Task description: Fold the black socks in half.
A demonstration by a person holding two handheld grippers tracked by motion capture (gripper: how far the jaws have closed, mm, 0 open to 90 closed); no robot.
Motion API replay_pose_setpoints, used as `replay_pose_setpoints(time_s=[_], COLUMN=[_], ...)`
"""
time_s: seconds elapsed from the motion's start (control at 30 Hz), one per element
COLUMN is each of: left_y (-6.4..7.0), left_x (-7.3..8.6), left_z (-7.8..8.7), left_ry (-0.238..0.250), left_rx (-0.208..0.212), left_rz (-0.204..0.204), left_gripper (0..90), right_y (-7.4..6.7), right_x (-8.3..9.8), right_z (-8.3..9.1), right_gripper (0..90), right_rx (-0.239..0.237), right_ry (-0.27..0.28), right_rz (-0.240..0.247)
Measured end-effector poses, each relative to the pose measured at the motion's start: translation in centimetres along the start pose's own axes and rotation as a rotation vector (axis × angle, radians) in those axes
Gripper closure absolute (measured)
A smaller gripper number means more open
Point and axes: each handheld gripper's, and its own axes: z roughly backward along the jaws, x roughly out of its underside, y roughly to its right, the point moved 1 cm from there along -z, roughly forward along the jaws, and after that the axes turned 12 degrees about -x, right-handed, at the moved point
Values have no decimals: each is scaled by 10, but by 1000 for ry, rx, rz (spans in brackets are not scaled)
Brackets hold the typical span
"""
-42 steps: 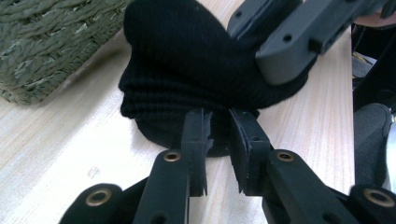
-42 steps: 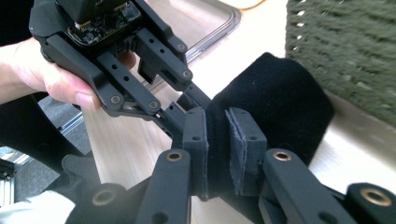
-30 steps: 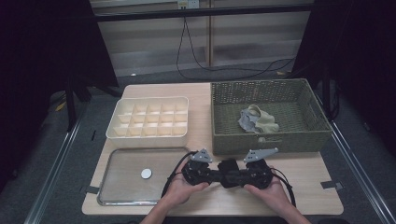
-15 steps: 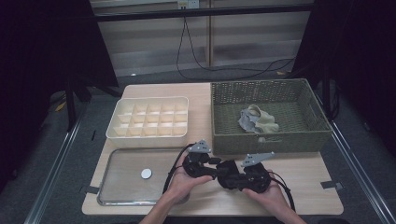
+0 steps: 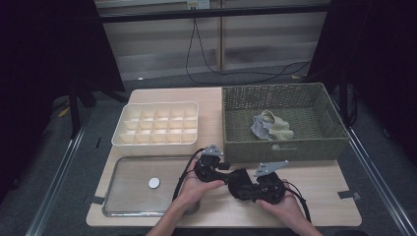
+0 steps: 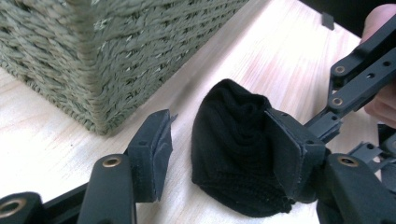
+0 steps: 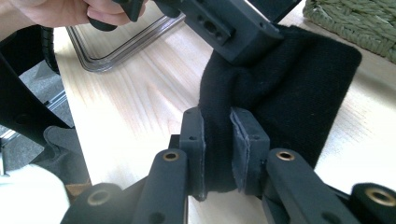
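Presently pinches a fold of the black sock (image 7: 280,93) firmly between the pads of the right gripper (image 7: 217,140), at the near centre of the table (image 5: 319,196), just in front of the near wall of the wicker basket (image 5: 275,150). Uses that clamp as the anchor, so as to hold the fabric bunched and raised rather than flat on the wood. Has just been spreading the jaws of the left gripper (image 6: 219,135) with the sock between them; leaves one pad clear of the fabric and the other merely beside it, hence released. Reads, as a judgement, as a re-grip: frees one side to take a fresh bite elsewhere on the sock. Sets both tools close together and facing each other, to keep the short garment within reach of each. Works right beside the basket, probably on account of the pale socks (image 5: 270,127) lying inside; cannot tell whether source or destination. Leaves the cream compartment box (image 5: 155,104) at far left and the clear tray (image 5: 105,196) with white disc (image 5: 154,183) at near left, well apart from the sock.
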Motion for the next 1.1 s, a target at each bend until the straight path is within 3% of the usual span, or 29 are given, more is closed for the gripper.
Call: replay_pose_setpoints(time_s=[0.2, 0.3, 0.4, 0.63, 0.87, 0.9, 0.97, 1.07, 1.1], left_y=[4, 5, 6, 7, 5, 5, 7, 7, 7], left_x=[1, 2, 3, 4, 6, 6, 6, 6, 6], left_z=[-2, -3, -4, -7, -11, -13, -13, -15, -15], left_ry=[-53, -64, -74, -102, -134, -121, -135, -145, -145], left_rx=[1, 1, 11, 49, 84, 110, 96, 130, 120], left_rz=[-47, -50, -33, -39, -15, 4, 0, 12, 9], left_gripper=[425, 417, 418, 380, 339, 339, 332, 328, 328], right_y=[0, 1, 1, 1, 2, 2, 3, 2, 2], right_x=[4, 6, 8, 13, 14, 14, 15, 16, 16], right_z=[2, 4, 4, 7, 8, 8, 8, 7, 7], right_gripper=[736, 730, 725, 713, 710, 710, 710, 710, 710], right_rx=[8, 7, 10, 22, 23, 21, 15, 19, 18], right_ry=[-18, -21, -22, -44, -70, -74, -77, -82, -80], right_rz=[14, 3, 2, -6, -10, -10, -12, -7, -5])
